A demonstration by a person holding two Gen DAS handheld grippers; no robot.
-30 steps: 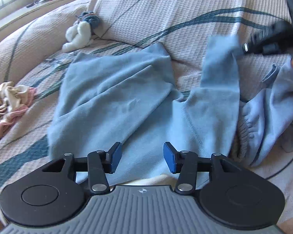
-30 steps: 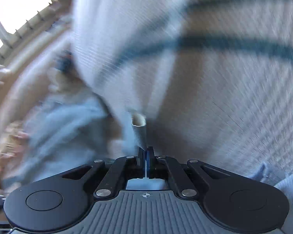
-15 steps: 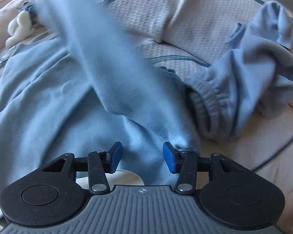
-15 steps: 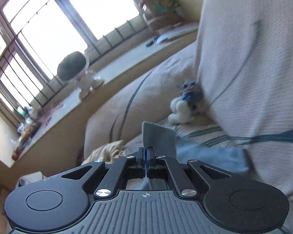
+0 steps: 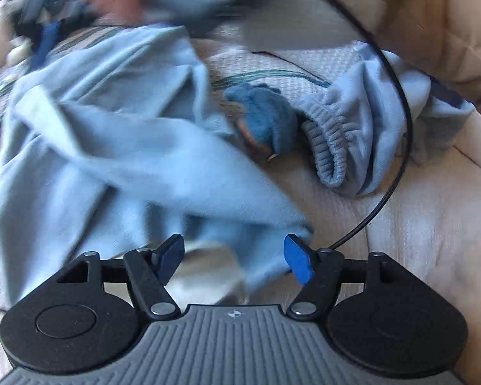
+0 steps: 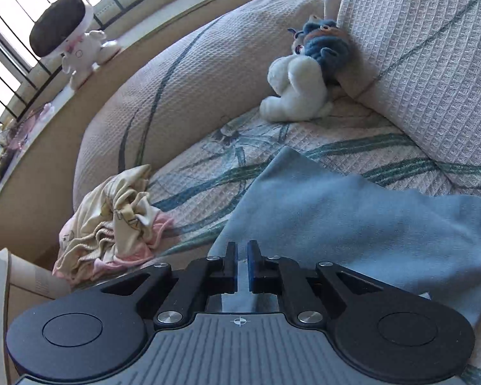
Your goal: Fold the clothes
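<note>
Sleeve fold on a pale blue sweatshirt (image 5: 118, 147) spread across the sofa seat (image 6: 352, 134). The left gripper (image 5: 234, 256) has just been opening; its fingers stand wide apart, the garment's near edge loose between them, unpinched. The right gripper (image 6: 242, 264) has just been parting too: a narrow gap, nothing in it, blue cloth lying below. You lay the sleeve flat and smooth it before you draw away. The sleeve's long axis runs diagonally across the body, from the near corner toward the far left; the ribbed cuff (image 5: 330, 147) lies bunched to the right.
</note>
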